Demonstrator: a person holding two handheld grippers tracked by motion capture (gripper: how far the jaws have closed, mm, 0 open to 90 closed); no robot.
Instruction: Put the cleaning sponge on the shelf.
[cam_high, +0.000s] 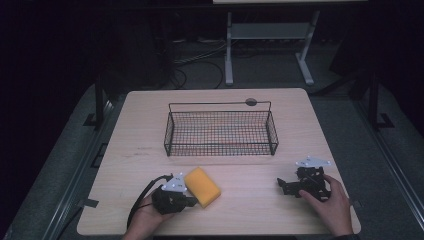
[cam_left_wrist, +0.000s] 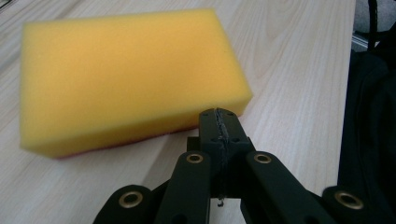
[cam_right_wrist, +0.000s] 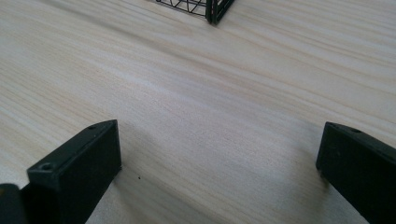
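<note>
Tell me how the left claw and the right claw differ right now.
The left claw has its jaws pressed together with nothing between them, while the right claw has its jaws spread wide over bare table. The left claw sits right beside the yellow sponge, while the right claw has no object near its jaws, with a corner of the wire basket farther ahead. Both are black, hand-held and low over the wooden table.

Matt yellow foam sponge (cam_left_wrist: 126, 74), black wire basket (cam_high: 220, 131), pale wood-grain table (cam_high: 250, 195)
</note>
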